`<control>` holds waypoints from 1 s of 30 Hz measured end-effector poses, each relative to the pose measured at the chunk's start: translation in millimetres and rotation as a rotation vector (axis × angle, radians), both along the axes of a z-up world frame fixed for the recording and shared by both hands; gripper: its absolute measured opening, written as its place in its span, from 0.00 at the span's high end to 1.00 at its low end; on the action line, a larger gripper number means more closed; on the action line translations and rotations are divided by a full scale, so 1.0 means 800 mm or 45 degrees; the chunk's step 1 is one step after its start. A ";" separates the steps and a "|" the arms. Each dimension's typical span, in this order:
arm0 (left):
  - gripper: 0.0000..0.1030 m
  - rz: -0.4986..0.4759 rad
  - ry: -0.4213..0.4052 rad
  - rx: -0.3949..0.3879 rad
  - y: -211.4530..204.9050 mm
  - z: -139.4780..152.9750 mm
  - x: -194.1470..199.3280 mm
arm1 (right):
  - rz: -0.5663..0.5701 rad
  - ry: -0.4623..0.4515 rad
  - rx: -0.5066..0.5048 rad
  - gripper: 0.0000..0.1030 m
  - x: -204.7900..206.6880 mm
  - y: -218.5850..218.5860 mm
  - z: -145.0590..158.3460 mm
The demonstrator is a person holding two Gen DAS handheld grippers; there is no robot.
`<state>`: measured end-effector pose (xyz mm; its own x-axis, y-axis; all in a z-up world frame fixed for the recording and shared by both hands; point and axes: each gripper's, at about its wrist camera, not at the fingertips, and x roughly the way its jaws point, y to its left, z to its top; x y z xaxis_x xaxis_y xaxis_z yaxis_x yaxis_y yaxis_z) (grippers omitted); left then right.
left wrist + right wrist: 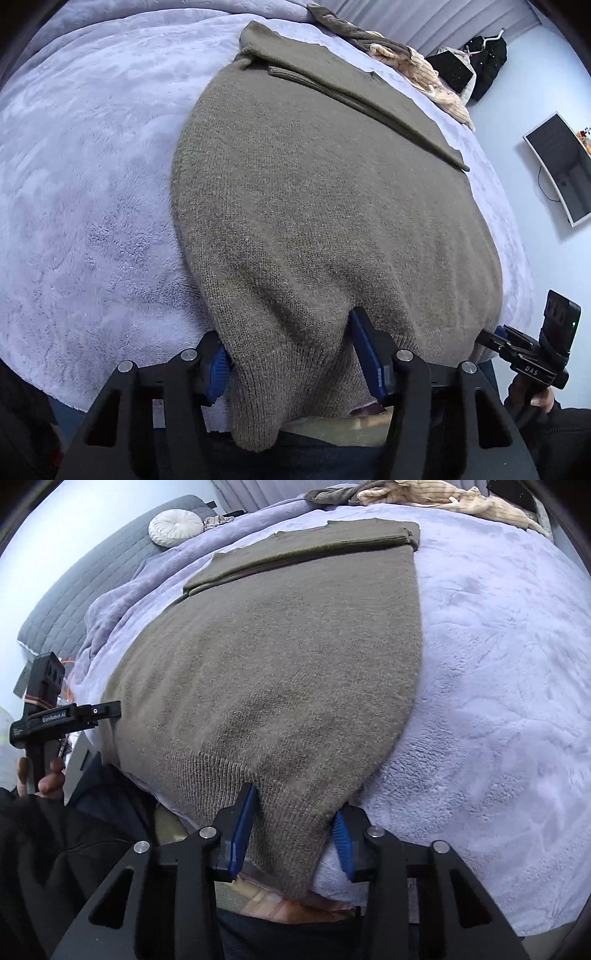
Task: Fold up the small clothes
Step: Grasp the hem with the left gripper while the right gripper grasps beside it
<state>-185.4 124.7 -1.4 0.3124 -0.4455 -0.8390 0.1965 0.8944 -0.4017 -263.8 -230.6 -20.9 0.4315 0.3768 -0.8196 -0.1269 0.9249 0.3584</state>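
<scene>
Now each claw, left (291, 354) and right (295, 823), clamped on the sweater (314, 206) hem.

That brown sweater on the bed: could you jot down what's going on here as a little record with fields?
garment: brown knit sweater, lying flat, sleeves folded across its far end
surface: lavender fleece blanket on a bed
left gripper: fingers either side of a bunched near hem corner, pads touching the knit
right gripper: same at the other hem corner
other clothes: cream striped garment heaped at the bed's far edge
fold stage: hem not yet lifted
</scene>
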 end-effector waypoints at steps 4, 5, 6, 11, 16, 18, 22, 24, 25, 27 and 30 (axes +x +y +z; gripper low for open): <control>0.77 -0.004 -0.021 0.001 -0.012 0.010 0.002 | 0.006 -0.022 0.014 0.67 0.000 0.004 0.002; 0.80 -0.005 -0.019 -0.015 -0.012 0.013 0.002 | 0.020 -0.032 0.031 0.89 -0.001 0.003 0.006; 0.80 -0.002 -0.022 -0.014 -0.010 0.015 0.002 | 0.023 -0.043 0.078 0.89 -0.002 0.000 0.010; 0.80 -0.014 -0.096 -0.071 -0.001 0.035 -0.003 | 0.020 -0.117 0.139 0.89 -0.005 -0.008 0.031; 0.80 0.013 -0.156 -0.169 0.014 0.053 0.002 | -0.006 -0.202 0.244 0.89 -0.007 -0.027 0.060; 0.80 0.014 -0.176 -0.171 0.013 0.057 0.009 | -0.033 -0.229 0.277 0.89 -0.002 -0.034 0.068; 0.80 0.025 -0.181 -0.177 0.000 0.059 0.043 | -0.125 -0.247 0.317 0.89 0.025 -0.042 0.072; 0.80 0.042 -0.142 -0.138 -0.010 0.050 0.063 | -0.155 -0.230 0.296 0.89 0.045 -0.043 0.066; 0.80 0.054 -0.109 -0.113 -0.015 0.043 0.073 | -0.167 -0.217 0.287 0.89 0.052 -0.044 0.063; 0.79 0.061 -0.037 -0.072 -0.022 0.026 0.088 | -0.183 -0.171 0.260 0.89 0.070 -0.044 0.052; 0.58 0.047 -0.041 -0.034 -0.036 0.021 0.094 | -0.192 -0.109 0.230 0.88 0.088 -0.042 0.038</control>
<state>-110.0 96.2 15.2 0.3558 -0.4548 -0.8164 0.1765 0.8906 -0.4192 -193.2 -264.0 9.4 0.5591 0.4398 -0.7028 -0.0291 0.8576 0.5135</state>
